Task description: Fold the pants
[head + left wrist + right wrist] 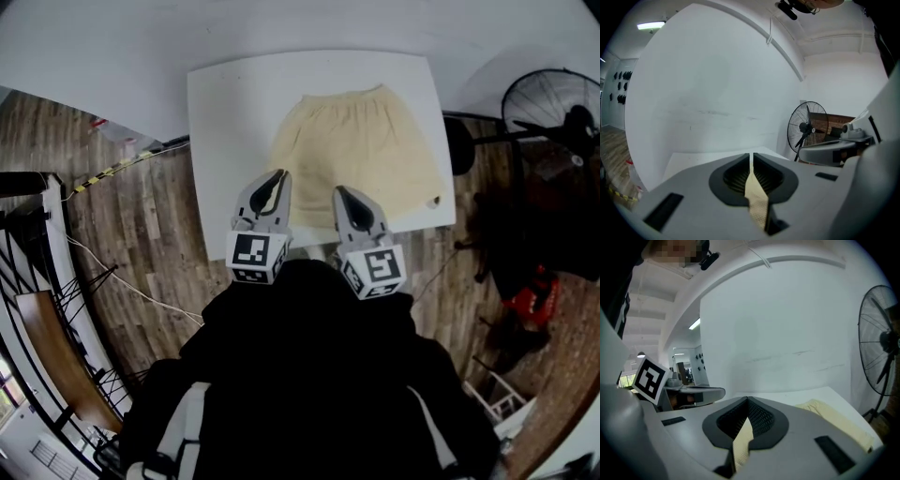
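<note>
Cream pants lie spread on the white table, their near edge toward me. My left gripper reaches over that near edge at the left, and my right gripper sits beside it over the middle. In the left gripper view the jaws are closed with a strip of cream fabric pinched between them. The right gripper is likewise shut on a fold of the fabric, and more of the pants lies on the table to its right.
A black standing fan is right of the table, also visible as the fan and the fan. A white wall runs behind the table. Cables cross the wooden floor at left. A red object sits at right.
</note>
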The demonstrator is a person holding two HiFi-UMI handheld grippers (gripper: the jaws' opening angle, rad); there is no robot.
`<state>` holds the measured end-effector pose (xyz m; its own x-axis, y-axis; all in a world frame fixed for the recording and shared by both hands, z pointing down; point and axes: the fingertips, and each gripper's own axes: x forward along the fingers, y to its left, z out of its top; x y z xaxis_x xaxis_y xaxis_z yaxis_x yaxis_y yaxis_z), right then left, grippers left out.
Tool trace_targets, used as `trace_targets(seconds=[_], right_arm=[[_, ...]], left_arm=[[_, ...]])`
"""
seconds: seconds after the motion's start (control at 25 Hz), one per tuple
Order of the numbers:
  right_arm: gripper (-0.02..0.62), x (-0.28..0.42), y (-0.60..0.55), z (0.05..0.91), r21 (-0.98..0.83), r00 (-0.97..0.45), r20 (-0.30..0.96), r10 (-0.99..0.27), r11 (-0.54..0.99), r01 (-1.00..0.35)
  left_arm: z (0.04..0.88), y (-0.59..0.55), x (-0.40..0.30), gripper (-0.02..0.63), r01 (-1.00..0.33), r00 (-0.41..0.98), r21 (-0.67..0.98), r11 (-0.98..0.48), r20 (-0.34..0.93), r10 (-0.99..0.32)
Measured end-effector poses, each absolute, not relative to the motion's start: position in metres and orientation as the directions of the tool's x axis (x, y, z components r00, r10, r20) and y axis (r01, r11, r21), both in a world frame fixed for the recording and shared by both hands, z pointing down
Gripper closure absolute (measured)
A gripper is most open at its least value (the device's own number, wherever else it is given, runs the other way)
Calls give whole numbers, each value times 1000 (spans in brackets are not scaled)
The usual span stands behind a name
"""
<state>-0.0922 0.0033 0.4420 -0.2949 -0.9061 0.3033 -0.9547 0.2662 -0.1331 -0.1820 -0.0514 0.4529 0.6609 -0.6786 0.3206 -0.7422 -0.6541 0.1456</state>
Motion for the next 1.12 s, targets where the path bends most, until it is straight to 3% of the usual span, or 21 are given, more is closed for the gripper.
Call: trace_targets(seconds=[0.52,0.96,1.12], right_arm=[[603,-159,-8,504,-178,-414,460,-785,376,-909],[601,-174,-29,553,-169,-416,575,-705,395,-903],[520,-199,-15,578,-208,-464,622,-631,438,-875]], left_arm=[[506,-114,-206,580,-769,610,156,-620,468,-639],[562,-120,-222,580,-790,588,227,-570,547,-596],[579,-141,-228,580,-778,604,250,-576,546,-580]])
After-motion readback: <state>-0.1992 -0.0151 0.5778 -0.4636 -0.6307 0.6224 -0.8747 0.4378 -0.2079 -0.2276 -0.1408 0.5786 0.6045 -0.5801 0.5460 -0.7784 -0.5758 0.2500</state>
